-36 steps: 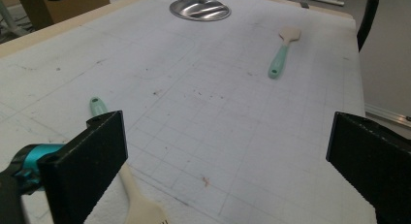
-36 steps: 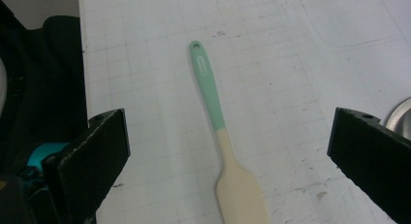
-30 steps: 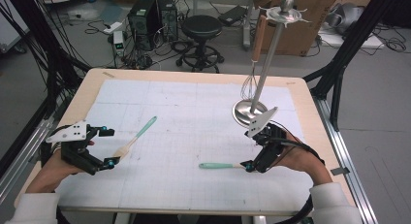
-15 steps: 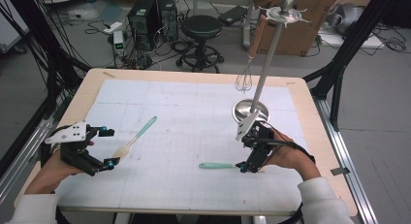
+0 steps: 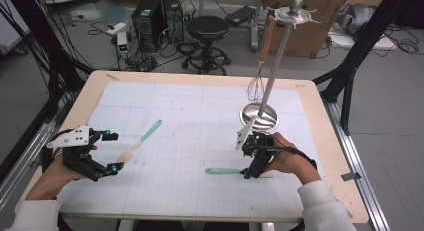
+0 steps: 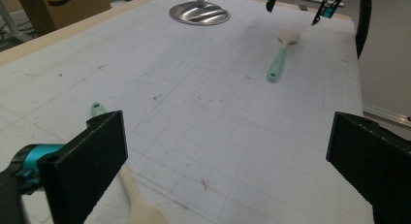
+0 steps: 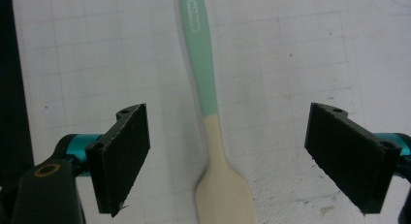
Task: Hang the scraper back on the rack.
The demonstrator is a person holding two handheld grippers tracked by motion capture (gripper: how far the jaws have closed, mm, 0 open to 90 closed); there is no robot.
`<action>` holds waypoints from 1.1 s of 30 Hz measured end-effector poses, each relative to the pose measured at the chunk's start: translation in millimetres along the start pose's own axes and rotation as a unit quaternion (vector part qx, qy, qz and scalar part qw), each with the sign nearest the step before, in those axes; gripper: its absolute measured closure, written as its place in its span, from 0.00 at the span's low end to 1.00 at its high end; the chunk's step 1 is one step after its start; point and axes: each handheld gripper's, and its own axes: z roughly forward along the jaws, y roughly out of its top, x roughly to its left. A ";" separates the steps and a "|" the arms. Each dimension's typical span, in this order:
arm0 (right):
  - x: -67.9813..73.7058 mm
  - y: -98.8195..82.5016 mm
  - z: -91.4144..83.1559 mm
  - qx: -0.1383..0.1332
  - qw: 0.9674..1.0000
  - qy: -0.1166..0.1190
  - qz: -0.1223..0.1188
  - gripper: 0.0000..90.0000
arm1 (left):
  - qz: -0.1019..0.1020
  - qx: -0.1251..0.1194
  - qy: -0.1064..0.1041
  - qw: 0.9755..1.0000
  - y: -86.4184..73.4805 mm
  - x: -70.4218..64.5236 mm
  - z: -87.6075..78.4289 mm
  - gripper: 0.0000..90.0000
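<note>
Two spatulas lie on the white grid mat [image 5: 200, 121], and the one under my right gripper [image 5: 248, 172] is what I am working on. That near spatula [image 7: 209, 117] has a mint-green handle and a cream blade; in the right gripper view it runs straight up the middle between my two black pads, handle pointing away from me, blade toward the bottom edge. My jaws have just been closing a little, yet they stand well spread, with mat showing on both sides of the spatula and neither pad touching it. Seen from the high view, the spatula's handle [image 5: 222, 170] sticks out to the left of my right gripper while the blade end is hidden beneath it.

Taking the steel stand base [image 5: 259, 116] as my landmark: the near spatula lies on the person's side of it, a little to its left, and my right gripper sits between that base and the mat's near edge. A whisk [image 5: 256, 86] hangs from the stand on its far side.

My left gripper [image 5: 107, 152] hovers well apart from the base, far to its left near the mat's left edge, jaws spread wide with nothing between them. The second spatula [image 5: 140, 142] lies just beside it, slanting with its green handle toward the base; in the left gripper view its cream blade [image 6: 140, 204] shows next to my left-hand pad.
</note>
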 end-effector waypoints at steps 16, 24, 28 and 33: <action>0.9 3.2 17.3 0.021 1.000 0.017 -0.003 0.22 | -0.001 -0.007 -0.001 1.000 1.6 3.8 -1.4 0.02; 2.7 3.1 23.3 0.046 0.999 0.017 -0.010 0.28 | 0.003 -0.001 -0.001 1.000 3.0 4.0 0.3 0.02; 1.4 2.9 27.0 0.062 0.998 0.013 -0.013 0.33 | 0.004 -0.003 -0.001 1.000 3.3 3.5 -0.2 0.02; 0.2 3.5 30.5 0.087 0.996 0.003 -0.022 0.45 | 0.004 -0.001 -0.001 1.000 3.3 3.9 0.8 0.02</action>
